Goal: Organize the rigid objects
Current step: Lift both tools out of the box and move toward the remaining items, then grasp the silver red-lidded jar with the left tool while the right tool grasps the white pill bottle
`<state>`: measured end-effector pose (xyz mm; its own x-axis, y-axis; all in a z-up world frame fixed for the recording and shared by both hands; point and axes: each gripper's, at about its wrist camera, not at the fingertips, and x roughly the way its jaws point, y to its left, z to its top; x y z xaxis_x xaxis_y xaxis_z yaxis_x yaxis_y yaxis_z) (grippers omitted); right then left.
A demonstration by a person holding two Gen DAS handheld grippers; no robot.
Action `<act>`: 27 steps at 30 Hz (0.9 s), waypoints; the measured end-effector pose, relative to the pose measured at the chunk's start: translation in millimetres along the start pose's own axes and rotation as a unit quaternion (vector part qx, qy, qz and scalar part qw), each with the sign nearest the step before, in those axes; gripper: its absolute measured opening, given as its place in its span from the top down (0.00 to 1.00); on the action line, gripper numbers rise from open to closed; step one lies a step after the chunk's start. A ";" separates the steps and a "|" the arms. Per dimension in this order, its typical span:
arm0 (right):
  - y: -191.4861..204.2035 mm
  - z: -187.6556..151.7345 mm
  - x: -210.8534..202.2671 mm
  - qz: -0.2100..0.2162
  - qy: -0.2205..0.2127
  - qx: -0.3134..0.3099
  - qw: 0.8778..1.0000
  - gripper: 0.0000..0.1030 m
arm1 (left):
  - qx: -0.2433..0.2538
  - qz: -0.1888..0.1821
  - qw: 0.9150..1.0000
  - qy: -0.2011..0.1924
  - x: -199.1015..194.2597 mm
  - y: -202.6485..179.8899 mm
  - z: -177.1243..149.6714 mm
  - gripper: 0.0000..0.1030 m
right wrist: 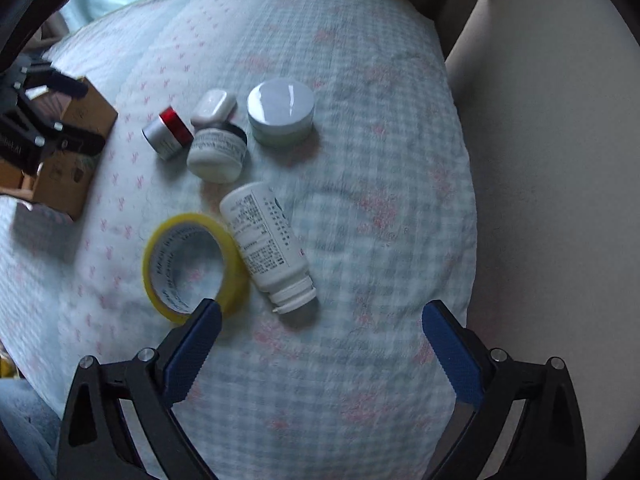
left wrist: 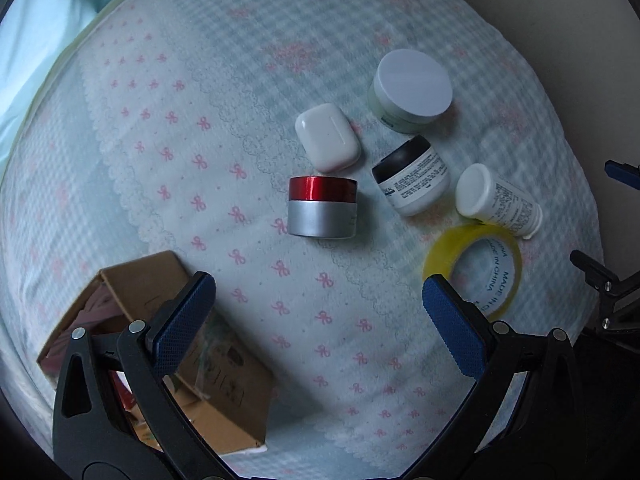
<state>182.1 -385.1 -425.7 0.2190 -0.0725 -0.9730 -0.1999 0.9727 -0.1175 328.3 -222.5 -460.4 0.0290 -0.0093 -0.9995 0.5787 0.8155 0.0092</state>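
six small things lie bunched on the bedspread (left wrist: 200, 80), toward its right edge in the left wrist view: a red-and-silver jar (left wrist: 322, 207) on its side, a white earbud case (left wrist: 328, 137), a wide white-lidded jar (left wrist: 411, 90), a black-lidded jar (left wrist: 411, 176) tipped over, a white pill bottle (right wrist: 269, 242) lying flat, and a yellow tape roll (right wrist: 195, 261) touching the bottle. a cardboard box (left wrist: 156, 344), open and already holding some items, sits near the bedspread's lower left corner.

left gripper (left wrist: 316, 320) hangs over bare cloth between box and cluster, fingers spread, holding nothing. right gripper (right wrist: 320, 344) likewise gapes empty, just short of the bottle's cap end.

judging by this, a pick is about to start. the bottle looks the likeliest: the right jaws must straddle its body crosswise, keeping clear of the tape roll.
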 end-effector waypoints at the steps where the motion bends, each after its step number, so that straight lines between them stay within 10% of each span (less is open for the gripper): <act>1: 0.9 0.5 9.0 0.004 0.005 -0.009 1.000 0.03 | -0.004 0.002 1.000 0.007 10.3 1.3 3.3 0.00; 27: 20.0 75.3 92.2 0.090 0.092 -0.119 0.985 0.18 | -0.019 -0.014 0.998 0.053 101.6 -6.1 40.5 0.25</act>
<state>270.2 -355.8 -502.8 -0.0120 0.0361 -0.9993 -0.4421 0.8962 0.0377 360.7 -251.9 -560.8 -0.0746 0.0275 -0.9968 0.5466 0.8372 -0.0178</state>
